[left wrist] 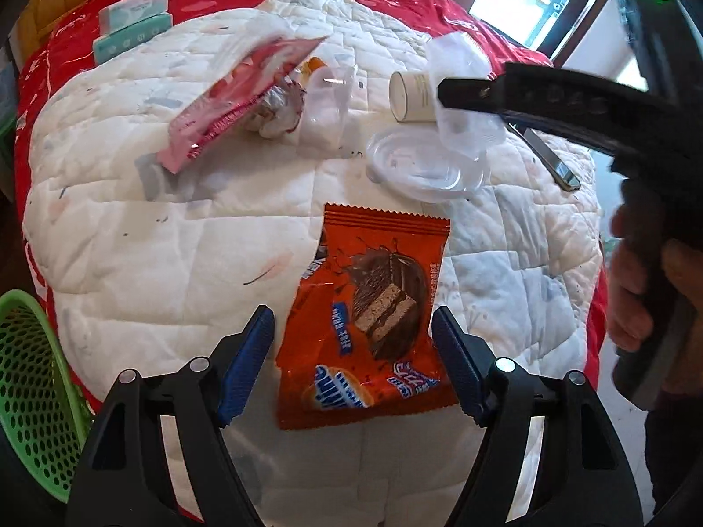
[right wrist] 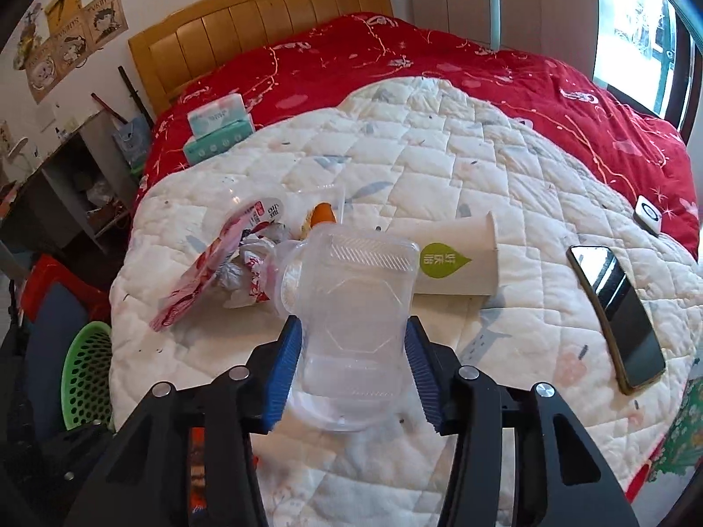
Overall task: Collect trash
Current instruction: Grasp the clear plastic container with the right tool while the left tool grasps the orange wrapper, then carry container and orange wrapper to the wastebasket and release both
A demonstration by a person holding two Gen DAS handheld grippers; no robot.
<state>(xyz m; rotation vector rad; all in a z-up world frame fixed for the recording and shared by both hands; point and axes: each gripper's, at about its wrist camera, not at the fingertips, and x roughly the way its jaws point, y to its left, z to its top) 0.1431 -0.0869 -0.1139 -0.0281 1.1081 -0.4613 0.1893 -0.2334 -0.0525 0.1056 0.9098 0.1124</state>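
An orange snack wrapper lies flat on the white quilt, between the blue pads of my open left gripper. My right gripper is shut on a clear plastic container and holds it above the quilt; it also shows in the left wrist view. A clear round lid lies under it. A white paper cup lies on its side behind. A pink wrapper and crumpled plastic lie at the left.
A green perforated basket stands beside the bed at the lower left. A phone lies on the quilt at the right. A tissue pack sits on the red blanket near the wooden headboard.
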